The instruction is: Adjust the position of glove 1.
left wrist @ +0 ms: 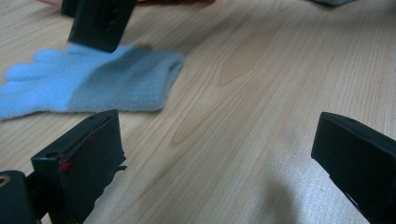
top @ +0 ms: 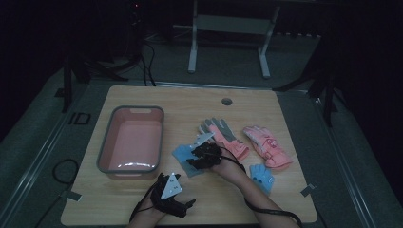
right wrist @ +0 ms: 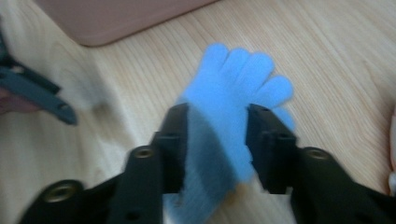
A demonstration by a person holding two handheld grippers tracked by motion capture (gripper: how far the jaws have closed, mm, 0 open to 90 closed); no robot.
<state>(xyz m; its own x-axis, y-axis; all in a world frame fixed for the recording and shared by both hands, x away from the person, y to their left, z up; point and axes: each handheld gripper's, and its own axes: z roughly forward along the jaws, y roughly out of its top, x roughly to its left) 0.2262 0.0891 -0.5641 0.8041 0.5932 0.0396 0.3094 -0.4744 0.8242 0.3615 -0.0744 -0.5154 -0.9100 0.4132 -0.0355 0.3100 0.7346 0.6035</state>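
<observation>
As the high view looks down on the wooden tabletop (top: 142, 199), the right gripper (top: 192, 159) sits over a light blue glove (top: 182, 154) near the middle, its jaws down at the glove. Left of that gripper stands a pink bin (top: 132, 140) with a grey rim. Behind and to its right lie two pink gloves (top: 223, 135) (top: 267, 146), and a second blue glove (top: 262, 176) lies to its right, beside the forearm. The left gripper (top: 187, 205) rests nearer the tabletop's front edge, below the bin and well apart from the blue glove, grey plate on top.

In the left gripper view, its two black jaws stand wide apart with bare wood between them, nothing held. The light blue glove (left wrist: 93, 81) lies flat ahead and to the left of the jaws, cuff toward the middle of the frame. One black jaw of the right gripper comes down onto it from the top.

In the right gripper view, the jaws straddle the light blue glove (right wrist: 233, 93), one on each side of its cuff end, glove fingers pointing away ahead. Both jaws sit right against the fabric edges; a firm pinch can't be told, frame is blurred. The pink bin (right wrist: 116, 18) is ahead and left, the left gripper's grey part at far left.
</observation>
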